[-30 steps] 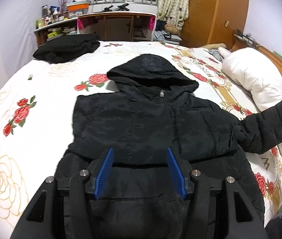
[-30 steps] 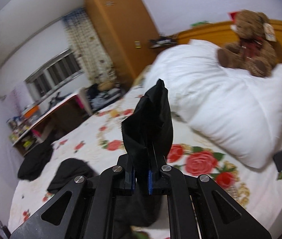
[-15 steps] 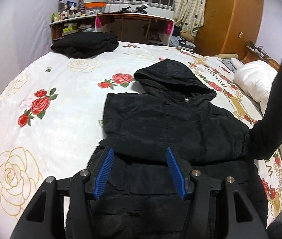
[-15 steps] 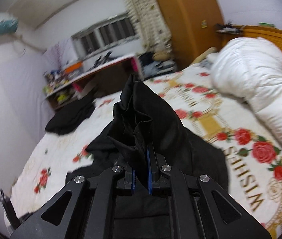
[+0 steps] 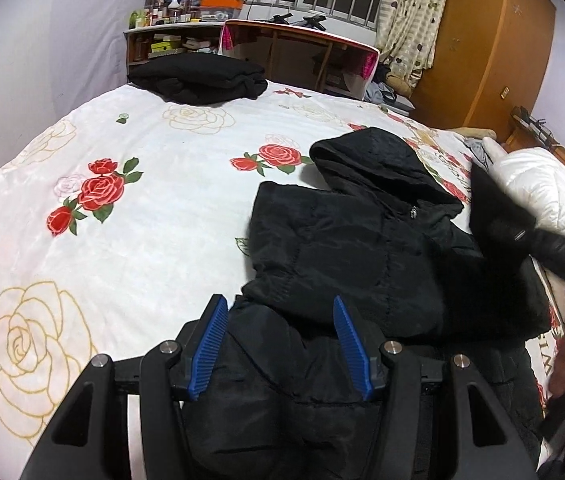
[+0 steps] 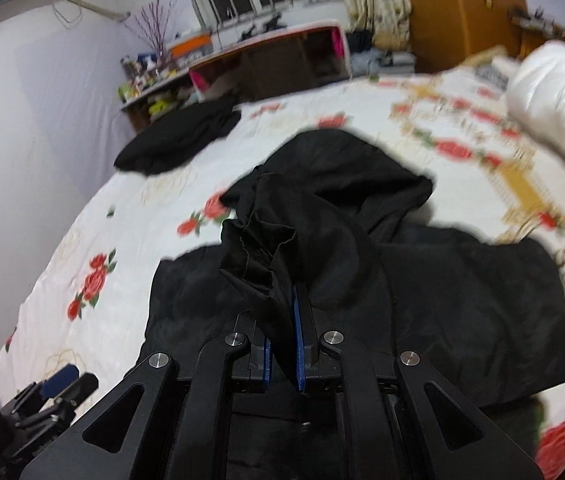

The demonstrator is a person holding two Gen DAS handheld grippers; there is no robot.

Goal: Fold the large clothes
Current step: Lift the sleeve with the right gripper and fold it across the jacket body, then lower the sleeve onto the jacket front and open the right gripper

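Black hooded jacket lies flat on the bed, hood toward the far desk, left sleeve already folded across the chest. My right tool is pressed together, pinching the right sleeve's cuff, which sticks up bunched above the pads, and it is over the jacket's chest. In the left wrist view that sleeve is a blurred dark shape at the right edge, so I judge I'm mid-swing. My left tool is spread, nothing between the blue pads, hovering over the jacket's lower half near the hem; can't tell whether it touches the cloth.

Step in hand, as I read it: fold the right sleeve in across the body. To do it well I'd carry the cuff low and straight across, lay it level with the other sleeve, and keep the shoulder fold parallel to the jacket's side. The padding is puffy and slippery, so it may spring back; I'd drop the left tool onto the body to pin it, then release only once the cuff lies flat. A folded dark pile sits at the bed's far corner, well apart.
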